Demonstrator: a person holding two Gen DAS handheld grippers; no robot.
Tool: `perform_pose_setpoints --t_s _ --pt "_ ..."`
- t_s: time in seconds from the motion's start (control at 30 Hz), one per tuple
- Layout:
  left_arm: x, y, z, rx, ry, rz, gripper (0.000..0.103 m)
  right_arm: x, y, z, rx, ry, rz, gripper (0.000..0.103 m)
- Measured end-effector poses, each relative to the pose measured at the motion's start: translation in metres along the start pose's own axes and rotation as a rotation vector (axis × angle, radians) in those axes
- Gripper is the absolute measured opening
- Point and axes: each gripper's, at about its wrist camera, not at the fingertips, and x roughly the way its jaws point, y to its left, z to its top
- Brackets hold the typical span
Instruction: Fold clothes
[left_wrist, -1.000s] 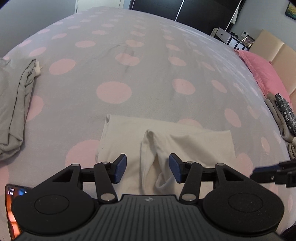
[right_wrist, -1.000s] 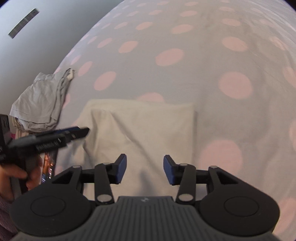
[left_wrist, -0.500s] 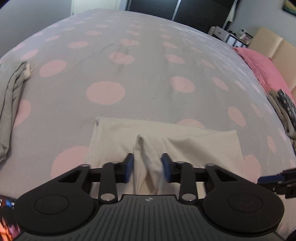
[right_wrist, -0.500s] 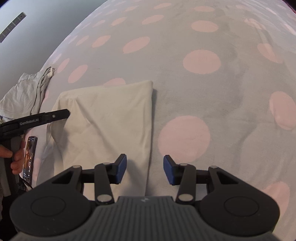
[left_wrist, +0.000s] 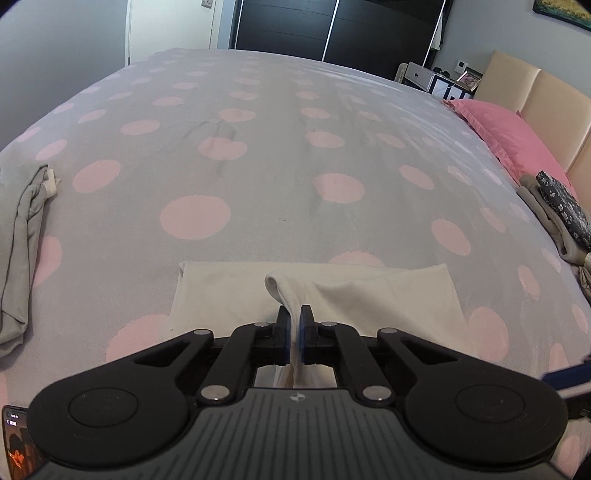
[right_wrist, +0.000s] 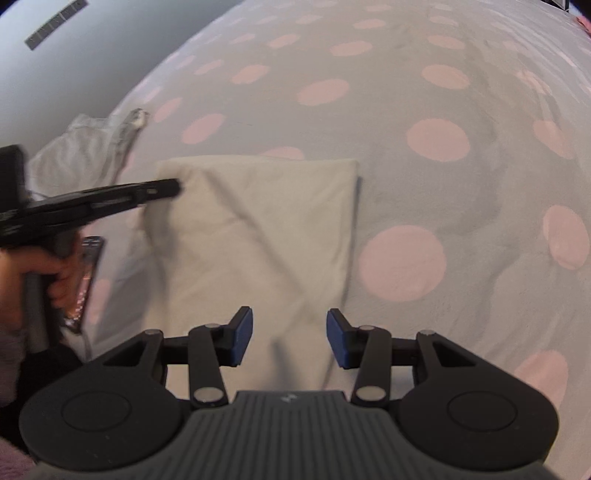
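A cream garment (left_wrist: 369, 295) lies folded into a rectangle on the grey, pink-dotted bedspread (left_wrist: 258, 177). My left gripper (left_wrist: 294, 314) is at its near edge, jaws closing tight on a raised ridge of the cloth, both pads pressing it. In the right wrist view the same garment (right_wrist: 266, 221) spreads ahead, and the left gripper (right_wrist: 162, 188) reaches its left side, held by a hand (right_wrist: 33, 269). My right gripper (right_wrist: 290, 328) hovers open over the garment's near right part with nothing between its fingers. Its blurred tip (left_wrist: 569, 376) shows at the right edge of the left wrist view.
A crumpled grey garment (left_wrist: 22, 236) lies at the bed's left edge. A phone (right_wrist: 86, 273) rests near the hand. A pink pillow (left_wrist: 509, 140) and a stack of folded clothes (left_wrist: 557, 214) sit by the beige headboard (left_wrist: 546, 96) at right.
The left jaws have closed from wide open onto the raised fold of the cream garment. The right gripper has swung sideways and now sits back over the garment; its opening is unchanged.
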Motion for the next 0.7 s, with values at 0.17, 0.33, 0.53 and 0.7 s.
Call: perform_pose_setpoints --t_s 0.17,0.33,0.53,0.7 --pt "-0.008 -0.004 0.001 0.013 -0.021 0.006 0.002 -0.035 0.034 -0.036 -0.102 -0.034 -0.011 0.049" --pt "-0.009 -0.004 0.001 0.017 -0.024 0.012 0.002 -0.028 0.071 -0.076 -0.184 -0.025 -0.027 0.046" --pt "-0.01 -0.005 0.001 0.021 -0.027 0.019 0.002 0.006 0.109 -0.093 -0.208 0.041 -0.033 0.053" --pt "-0.01 -0.005 0.002 0.021 -0.026 0.021 0.002 0.032 0.135 -0.102 -0.306 0.065 -0.128 0.064"
